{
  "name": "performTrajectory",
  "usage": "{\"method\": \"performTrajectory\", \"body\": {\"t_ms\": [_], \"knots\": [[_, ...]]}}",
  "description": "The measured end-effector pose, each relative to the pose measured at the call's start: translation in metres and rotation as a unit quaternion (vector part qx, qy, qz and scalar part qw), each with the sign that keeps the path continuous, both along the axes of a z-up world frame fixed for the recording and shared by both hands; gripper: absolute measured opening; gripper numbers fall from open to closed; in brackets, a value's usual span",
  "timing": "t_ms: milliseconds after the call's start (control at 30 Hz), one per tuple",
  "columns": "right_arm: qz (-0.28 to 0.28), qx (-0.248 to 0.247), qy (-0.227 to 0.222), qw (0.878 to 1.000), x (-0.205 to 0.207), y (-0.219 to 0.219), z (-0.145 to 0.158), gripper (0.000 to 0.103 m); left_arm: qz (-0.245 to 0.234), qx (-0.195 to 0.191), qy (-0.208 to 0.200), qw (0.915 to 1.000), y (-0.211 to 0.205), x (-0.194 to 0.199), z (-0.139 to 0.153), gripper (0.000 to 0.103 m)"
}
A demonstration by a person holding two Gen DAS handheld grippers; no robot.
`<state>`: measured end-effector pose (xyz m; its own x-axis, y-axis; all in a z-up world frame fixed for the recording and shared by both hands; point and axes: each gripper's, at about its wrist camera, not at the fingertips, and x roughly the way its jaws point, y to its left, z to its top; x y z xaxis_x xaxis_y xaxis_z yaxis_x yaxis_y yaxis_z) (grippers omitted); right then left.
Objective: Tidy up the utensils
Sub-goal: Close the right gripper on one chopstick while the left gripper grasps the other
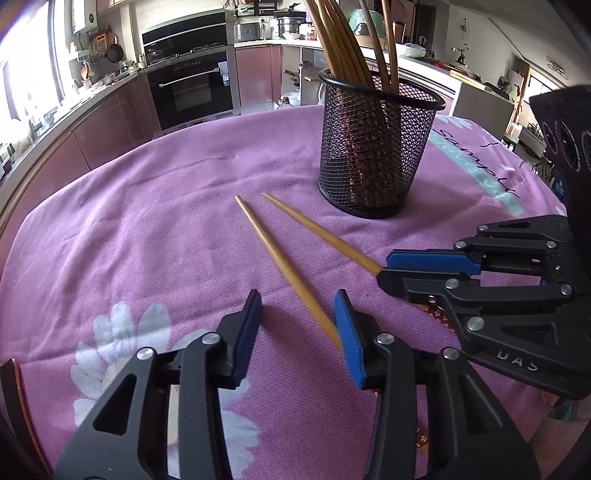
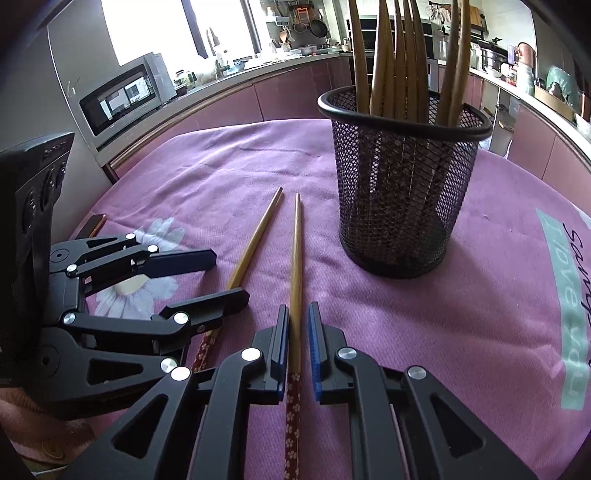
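bright daylight from blown-out window, soft shadows, sharp focus, strong fisheye bending at edges.

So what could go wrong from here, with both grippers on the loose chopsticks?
The left gripper is open, its chopstick lying against only one pad; closing could nudge it aside. The right gripper pinches its chopstick near the patterned end, so the long tip may swing. The mesh holder is crowded and could block insertion.

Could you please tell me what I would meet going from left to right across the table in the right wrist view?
left gripper → loose chopstick → chopstick in the right gripper → black mesh holder full of chopsticks → teal printed strip.
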<state>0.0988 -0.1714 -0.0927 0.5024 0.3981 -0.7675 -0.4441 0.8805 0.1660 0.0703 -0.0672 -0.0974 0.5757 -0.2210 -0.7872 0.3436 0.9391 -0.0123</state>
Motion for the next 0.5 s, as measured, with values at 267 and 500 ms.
{"method": "performTrajectory", "body": {"t_ms": [267,500], "knots": [[0.006,-0.010,-0.007,1.000,0.013,0.010,-0.001,0.009,0.000,-0.005,0.004,1.0000,0.003,0.004,0.001,0.023],[0.004,-0.003,-0.005,1.000,0.015,0.007,-0.001,0.005,0.016,-0.011,0.008,0.9998,0.008,0.014,0.000,0.029]]}}
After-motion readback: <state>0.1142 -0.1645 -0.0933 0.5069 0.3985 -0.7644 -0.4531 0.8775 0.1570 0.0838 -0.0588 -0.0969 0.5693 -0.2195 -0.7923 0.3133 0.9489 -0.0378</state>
